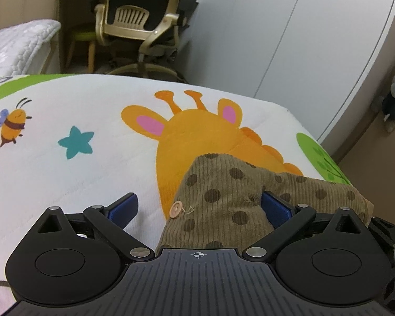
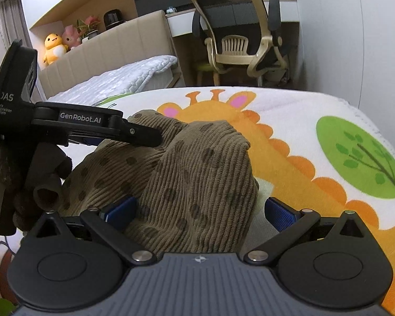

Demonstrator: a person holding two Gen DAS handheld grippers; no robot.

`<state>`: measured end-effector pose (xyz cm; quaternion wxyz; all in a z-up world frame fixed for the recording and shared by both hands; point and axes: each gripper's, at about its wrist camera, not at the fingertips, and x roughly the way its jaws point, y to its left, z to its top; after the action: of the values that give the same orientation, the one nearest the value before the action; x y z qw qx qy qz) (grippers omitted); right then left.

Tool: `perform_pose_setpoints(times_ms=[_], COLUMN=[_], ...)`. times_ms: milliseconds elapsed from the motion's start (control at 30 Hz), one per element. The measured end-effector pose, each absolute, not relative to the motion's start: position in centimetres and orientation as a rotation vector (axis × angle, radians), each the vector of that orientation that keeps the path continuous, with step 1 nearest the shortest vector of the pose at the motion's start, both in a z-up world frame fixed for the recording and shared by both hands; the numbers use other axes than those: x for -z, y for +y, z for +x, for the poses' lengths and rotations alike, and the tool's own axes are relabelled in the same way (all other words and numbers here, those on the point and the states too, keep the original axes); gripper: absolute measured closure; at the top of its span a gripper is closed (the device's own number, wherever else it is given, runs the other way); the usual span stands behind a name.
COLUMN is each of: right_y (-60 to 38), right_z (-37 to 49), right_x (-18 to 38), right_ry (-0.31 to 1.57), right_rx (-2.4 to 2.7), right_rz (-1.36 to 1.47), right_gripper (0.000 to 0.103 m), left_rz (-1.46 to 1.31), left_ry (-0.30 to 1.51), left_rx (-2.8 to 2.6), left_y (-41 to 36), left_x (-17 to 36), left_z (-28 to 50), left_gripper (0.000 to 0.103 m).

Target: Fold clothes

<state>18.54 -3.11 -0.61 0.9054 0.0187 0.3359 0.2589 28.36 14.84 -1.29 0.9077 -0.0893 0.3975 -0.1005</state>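
Through my left wrist camera, my left gripper (image 1: 198, 205) has its 2 blue-padded fingers (image 1: 125, 208) spread wide over a white play mat (image 1: 65, 184) printed with an orange giraffe (image 1: 197, 131), a teal star (image 1: 76, 142) and a bee (image 1: 11, 126). The brown corduroy garment (image 1: 223, 200), dotted with darker spots and carrying 1 pale button (image 1: 177, 207), lies bunched on the giraffe print and fills the right half of the gap between my fingers; my right pad is pressed into its folds, while my left pad hangs over bare mat, apart from the cloth. Beyond the mat edge stand an office chair (image 1: 142, 18) and a pale wardrobe wall (image 1: 289, 39), with a quilted bed (image 1: 18, 44) at the left. Through my right wrist camera, my right gripper (image 2: 200, 210) is also spread wide, its jaws clamping nothing. The same garment (image 2: 192, 173) rises in a rumpled heap between and ahead of my fingers, its left side lying against my left pad, while my right pad sits just beside the heap over the mat (image 2: 302, 110). My left gripper (image 2: 144, 135) reaches in from the left, its black finger laid on top of the heap; from this side I cannot tell how far it is parted. A green tree print (image 2: 360, 158) shows at the right, and a yellow plush toy (image 2: 54, 47) sits on the headboard behind.
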Motion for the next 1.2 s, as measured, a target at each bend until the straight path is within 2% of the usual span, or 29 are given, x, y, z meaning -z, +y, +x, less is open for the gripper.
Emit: perform_pose_setpoints(times_ms=[500,633,733,1067,1200], right_y=[-3.0,-5.3,-7.0,-4.7,-4.7], right_z=[18.1,18.5,19.5,25.4,24.9], right_x=[0.3,-1.6,-3.5,-0.1,0.0], right_ry=[0.665,0.639,0.553,0.657,0.651], right_rx=[-0.514,-0.571,-0.473,-0.310,-0.294], right_rz=[0.006,0.090,0.116,-0.108,-0.124], right_gripper=[0.000,0.000,0.000,0.000,0.000], left_rz=[-0.185,-0.162,-0.108,-0.093,-0.090], left_ry=[0.808,0.772,0.739,0.743,0.743], left_rx=[0.186,0.176,0.179,0.200,0.214], left_y=[14.6,14.5,14.1,14.6,14.9], left_x=[1.1,-0.4,-1.7,-1.8,-1.7], left_z=[28.0,26.4,24.5,21.8,21.5], left_gripper=[0.001,0.002,0.002,0.002,0.002])
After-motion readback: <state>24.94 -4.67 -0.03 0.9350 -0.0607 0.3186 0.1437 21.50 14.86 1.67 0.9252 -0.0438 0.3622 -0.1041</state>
